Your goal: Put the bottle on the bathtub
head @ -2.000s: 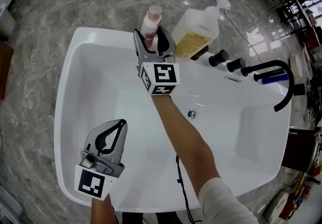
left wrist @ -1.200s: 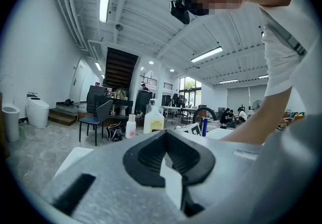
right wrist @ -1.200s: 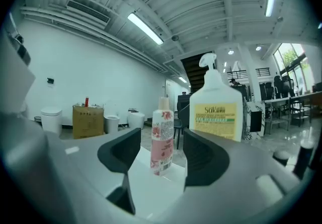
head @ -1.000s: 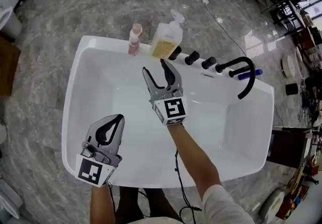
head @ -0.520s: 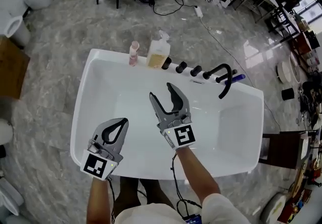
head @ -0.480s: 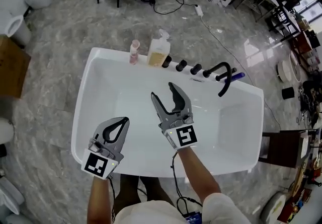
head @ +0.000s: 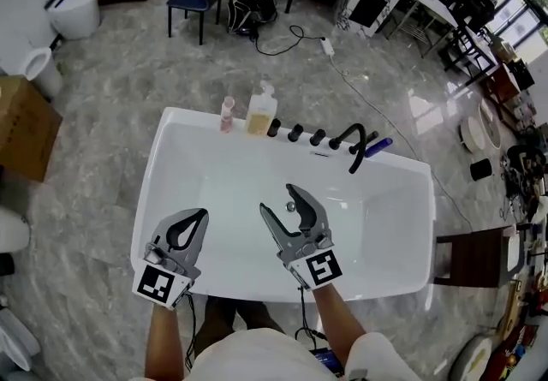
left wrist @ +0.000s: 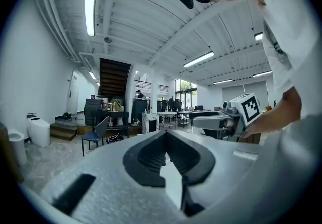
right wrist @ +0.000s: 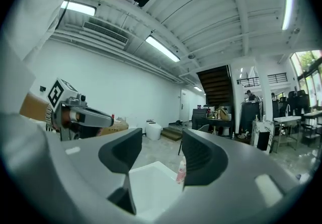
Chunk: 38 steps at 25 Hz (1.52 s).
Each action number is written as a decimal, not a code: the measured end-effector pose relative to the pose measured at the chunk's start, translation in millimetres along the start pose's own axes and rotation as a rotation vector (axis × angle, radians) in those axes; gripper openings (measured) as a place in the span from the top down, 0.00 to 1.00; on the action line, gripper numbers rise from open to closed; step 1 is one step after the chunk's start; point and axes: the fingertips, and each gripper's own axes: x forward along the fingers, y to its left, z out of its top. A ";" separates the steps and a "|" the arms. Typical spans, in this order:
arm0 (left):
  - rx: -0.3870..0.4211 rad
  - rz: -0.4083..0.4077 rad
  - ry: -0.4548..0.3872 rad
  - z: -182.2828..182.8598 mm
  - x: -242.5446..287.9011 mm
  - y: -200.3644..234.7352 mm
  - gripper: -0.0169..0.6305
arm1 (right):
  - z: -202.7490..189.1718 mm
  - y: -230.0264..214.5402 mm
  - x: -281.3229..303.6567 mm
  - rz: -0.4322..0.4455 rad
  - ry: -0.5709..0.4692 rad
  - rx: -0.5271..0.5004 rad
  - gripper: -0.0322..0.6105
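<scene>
A small pink bottle [head: 227,113] stands upright on the far rim of the white bathtub [head: 158,182], just beside a yellow-labelled pump bottle [head: 259,111] and near a row of black tap knobs [head: 295,133]. The right gripper [head: 281,202], held over the tub's near half, has its jaws apart and empty (the pink bottle shows between them only far off). The left gripper [head: 199,218], above the near rim, has its jaws together on nothing.
</scene>
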 end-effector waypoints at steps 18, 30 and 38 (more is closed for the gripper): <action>0.047 -0.036 -0.057 64.2 -50.7 -37.7 0.97 | 121.8 49.1 -65.0 0.057 -0.119 0.000 0.70; 0.064 -0.055 -0.045 72.5 -54.3 -46.5 0.97 | 134.1 54.3 -68.4 0.054 -0.146 0.019 0.93; 0.072 -0.087 -0.037 70.8 -48.4 -56.5 0.97 | 125.7 59.0 -72.9 0.083 -0.133 0.042 0.93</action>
